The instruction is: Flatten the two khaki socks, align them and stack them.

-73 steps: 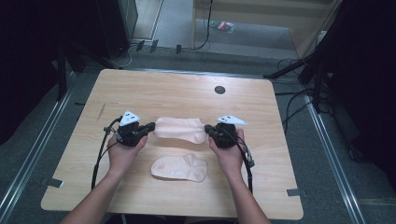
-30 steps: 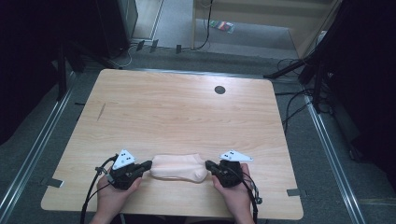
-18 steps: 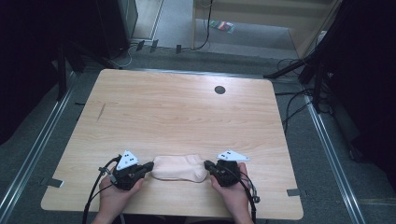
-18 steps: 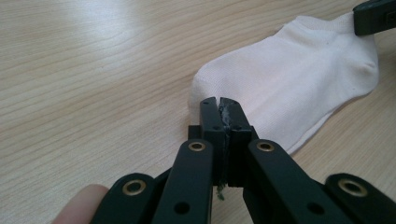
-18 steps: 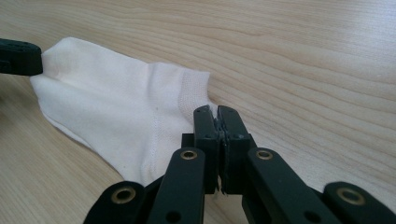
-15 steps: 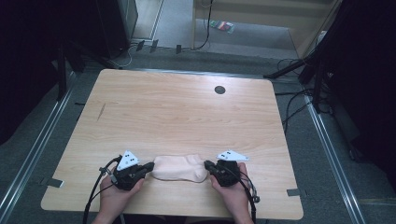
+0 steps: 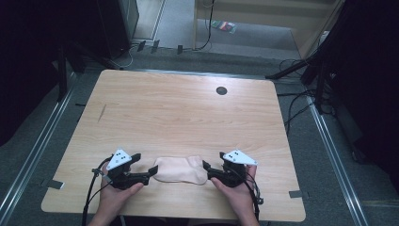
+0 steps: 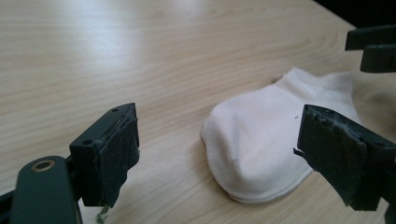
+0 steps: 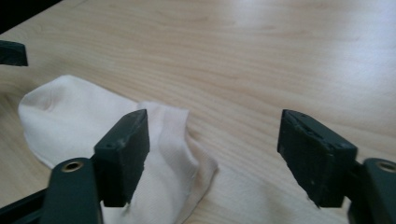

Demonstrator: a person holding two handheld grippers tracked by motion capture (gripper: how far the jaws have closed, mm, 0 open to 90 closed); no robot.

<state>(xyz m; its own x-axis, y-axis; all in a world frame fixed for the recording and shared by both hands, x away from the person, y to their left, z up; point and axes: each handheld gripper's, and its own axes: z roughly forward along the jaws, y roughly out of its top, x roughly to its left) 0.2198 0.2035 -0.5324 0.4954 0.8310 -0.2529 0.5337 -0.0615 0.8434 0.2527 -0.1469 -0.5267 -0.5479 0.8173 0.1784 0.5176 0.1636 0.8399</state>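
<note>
A pale sock lies flat on the wooden table near its front edge; layered cuff edges show in the right gripper view. My left gripper is at the toe end, and its jaws have just been opening. The toe of the sock lies between and ahead of the left gripper, with the pads off it. My right gripper is at the cuff end and has also just been opening. There the sock lies by the left jaw of the right gripper, untouched.
A black round hole sits at the table's far right. A dark mark is on the left part. Cables run over the floor past the right edge, and a metal rail runs along the left.
The far sock was carried toward the front edge onto the near one, held at both ends. Both grippers' jaws have since spread apart and let go of it; the hands stayed put.
</note>
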